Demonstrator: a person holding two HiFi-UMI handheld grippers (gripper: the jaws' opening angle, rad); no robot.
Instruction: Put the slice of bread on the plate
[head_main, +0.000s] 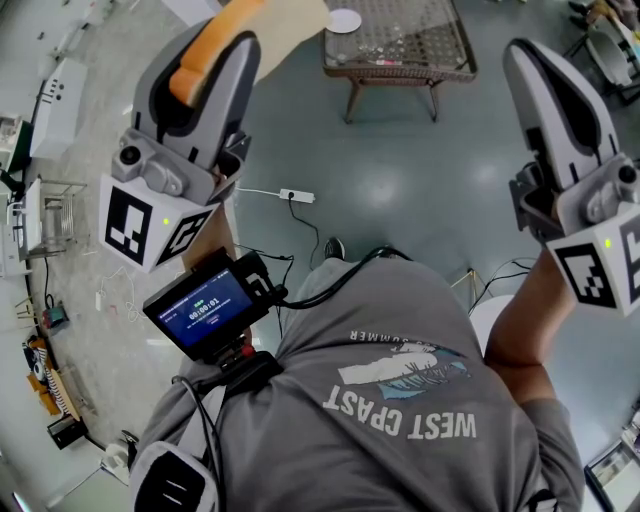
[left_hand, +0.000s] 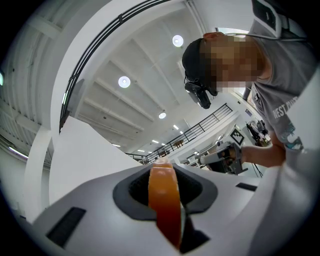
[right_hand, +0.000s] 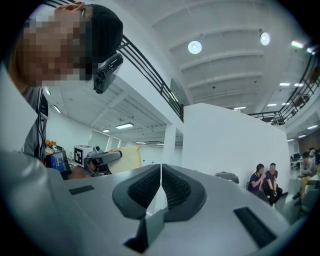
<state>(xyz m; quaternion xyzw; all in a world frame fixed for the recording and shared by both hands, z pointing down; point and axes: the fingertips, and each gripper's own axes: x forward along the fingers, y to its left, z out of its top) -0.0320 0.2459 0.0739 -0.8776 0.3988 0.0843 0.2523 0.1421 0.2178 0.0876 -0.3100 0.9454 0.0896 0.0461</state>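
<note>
Bread in transit: the left gripper (head_main: 225, 60) clamps the slice of bread (head_main: 288, 30) by its crust at 11 o'clock, well apart from the plate (head_main: 344, 20) on the wicker table (head_main: 440, 62) at 12 o'clock; the right gripper (head_main: 528, 62), jaws pressed together, carries nothing; setting it down remains

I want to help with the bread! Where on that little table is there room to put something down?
The right half of the brown wicker table looks bare. Its left side is crowded: a round white plate at the corner, clear glassware beside it. The plate looks empty.
</note>
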